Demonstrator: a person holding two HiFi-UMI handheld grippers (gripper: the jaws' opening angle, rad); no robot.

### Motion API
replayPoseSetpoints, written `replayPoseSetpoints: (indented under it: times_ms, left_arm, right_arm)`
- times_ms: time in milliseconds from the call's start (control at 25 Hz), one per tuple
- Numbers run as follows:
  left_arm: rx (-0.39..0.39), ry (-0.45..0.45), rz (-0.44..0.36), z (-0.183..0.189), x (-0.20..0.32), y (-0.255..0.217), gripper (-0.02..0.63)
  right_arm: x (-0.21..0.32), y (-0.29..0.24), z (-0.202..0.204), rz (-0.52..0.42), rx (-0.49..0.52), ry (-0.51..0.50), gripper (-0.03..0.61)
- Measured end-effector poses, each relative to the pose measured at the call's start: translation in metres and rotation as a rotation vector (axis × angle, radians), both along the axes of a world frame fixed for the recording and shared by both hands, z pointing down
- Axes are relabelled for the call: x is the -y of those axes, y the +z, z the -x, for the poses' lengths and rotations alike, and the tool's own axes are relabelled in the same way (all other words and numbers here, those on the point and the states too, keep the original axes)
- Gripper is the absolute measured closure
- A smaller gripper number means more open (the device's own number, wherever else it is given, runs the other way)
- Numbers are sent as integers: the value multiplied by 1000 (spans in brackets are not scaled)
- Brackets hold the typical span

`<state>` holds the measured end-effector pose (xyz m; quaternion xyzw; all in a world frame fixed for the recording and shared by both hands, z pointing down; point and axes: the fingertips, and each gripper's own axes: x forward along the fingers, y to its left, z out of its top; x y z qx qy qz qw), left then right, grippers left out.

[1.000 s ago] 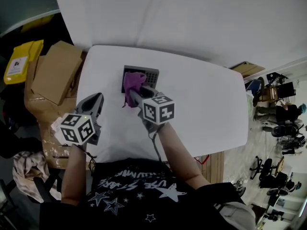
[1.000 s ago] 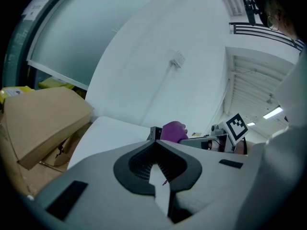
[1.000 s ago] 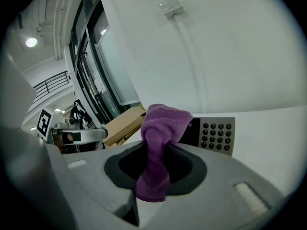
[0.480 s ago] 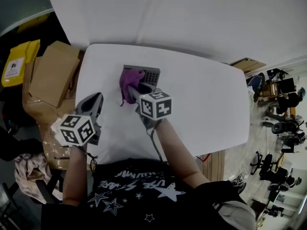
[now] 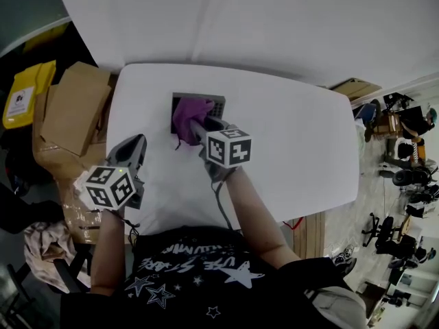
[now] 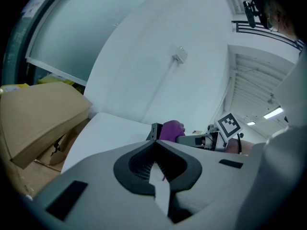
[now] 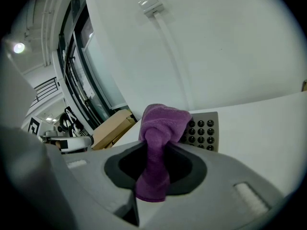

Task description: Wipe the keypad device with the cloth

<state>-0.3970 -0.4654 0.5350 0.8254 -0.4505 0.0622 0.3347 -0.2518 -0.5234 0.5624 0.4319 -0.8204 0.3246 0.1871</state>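
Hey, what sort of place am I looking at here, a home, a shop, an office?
Most likely an office or lab workspace: a plain white table against a bare white wall, cardboard boxes stacked beside it, and rolling office chairs on the floor to the right.

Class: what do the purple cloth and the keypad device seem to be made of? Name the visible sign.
Purple cloth: likely microfibre or terry fabric, matt; fuzzy nap, soft folds.
Keypad device: probably hard grey plastic, matt; flat rigid face, round dark buttons, perhaps rubber.

Cardbd boxes (image 5: 72,108), yellow bag (image 5: 24,94) by table (image 5: 295,149)
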Motion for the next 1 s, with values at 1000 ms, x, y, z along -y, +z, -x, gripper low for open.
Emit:
replayPoseSetpoints:
  times_ms: [1000]
  left_arm:
    - [27, 77, -18, -44, -26, -14, 607]
  right_arm:
    - [-27, 14, -94, 36, -41, 145, 479]
